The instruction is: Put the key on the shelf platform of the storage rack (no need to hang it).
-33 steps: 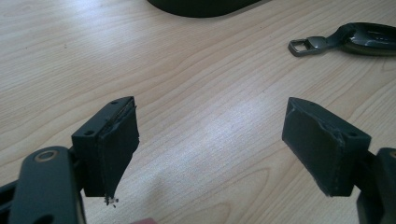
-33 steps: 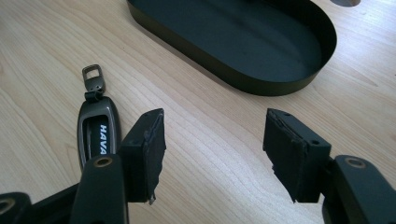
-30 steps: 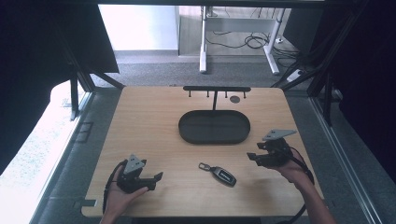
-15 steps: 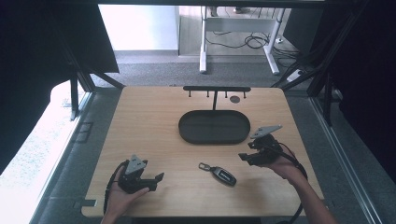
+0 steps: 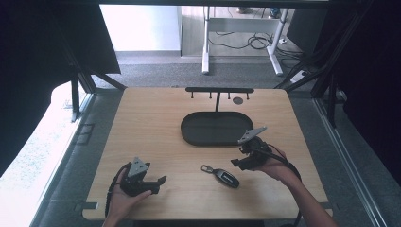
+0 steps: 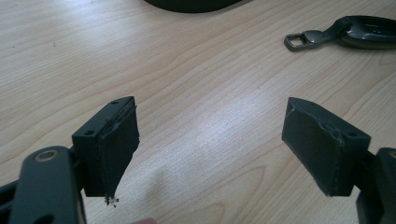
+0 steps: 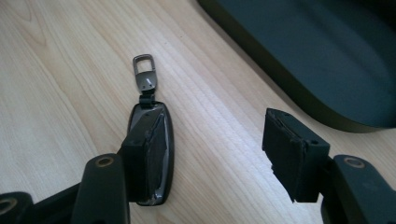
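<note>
Left hand-held gripper [image 5: 158,181]: lower left of the high view, low over the counter [image 5: 151,123] — jaws spread wide with nothing between them.
Car key fob [image 5: 226,177]: lower centre of the high view, flat on the wood, its metal loop pointing to upper left.
Right hand-held gripper [image 5: 237,162]: just right of the fob in the high view; in its own view [image 7: 215,154] the jaws stand wide apart, holding nothing — the left jaw overlaps the fob's lower end.
Tray [image 5: 198,137]: dark oval, centre of the frame, beyond the fob.
Rack [image 5: 219,90]: thin black bar at the counter's far edge, upper centre.
</note>
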`<state>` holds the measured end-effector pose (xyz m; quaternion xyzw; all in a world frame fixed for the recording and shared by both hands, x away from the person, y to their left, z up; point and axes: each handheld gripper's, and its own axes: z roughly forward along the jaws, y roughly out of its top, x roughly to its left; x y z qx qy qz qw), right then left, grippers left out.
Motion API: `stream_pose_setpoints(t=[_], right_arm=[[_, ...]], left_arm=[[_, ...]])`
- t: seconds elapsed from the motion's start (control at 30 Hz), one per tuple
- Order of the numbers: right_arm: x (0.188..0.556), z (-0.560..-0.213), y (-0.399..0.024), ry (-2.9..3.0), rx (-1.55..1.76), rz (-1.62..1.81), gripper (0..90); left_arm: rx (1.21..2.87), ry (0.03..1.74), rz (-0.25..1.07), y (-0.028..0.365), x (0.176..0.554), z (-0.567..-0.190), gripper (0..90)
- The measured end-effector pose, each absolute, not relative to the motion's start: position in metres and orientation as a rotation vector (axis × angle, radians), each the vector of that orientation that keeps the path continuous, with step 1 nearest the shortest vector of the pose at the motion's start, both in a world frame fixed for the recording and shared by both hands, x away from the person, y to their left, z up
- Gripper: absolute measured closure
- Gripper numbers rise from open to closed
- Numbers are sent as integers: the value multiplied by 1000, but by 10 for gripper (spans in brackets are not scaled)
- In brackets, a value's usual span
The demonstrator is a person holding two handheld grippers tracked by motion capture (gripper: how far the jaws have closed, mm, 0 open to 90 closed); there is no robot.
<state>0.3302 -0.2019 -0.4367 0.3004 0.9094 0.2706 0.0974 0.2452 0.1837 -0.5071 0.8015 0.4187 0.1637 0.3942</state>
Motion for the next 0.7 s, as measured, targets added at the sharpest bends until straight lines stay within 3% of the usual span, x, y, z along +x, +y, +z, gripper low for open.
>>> stream_pose_setpoints(t=[0.7], right_arm=[[323, -460, -165, 2812, 783, 668, 390]], left_arm=[[2035, 1055, 414, 183, 245, -507, 190]])
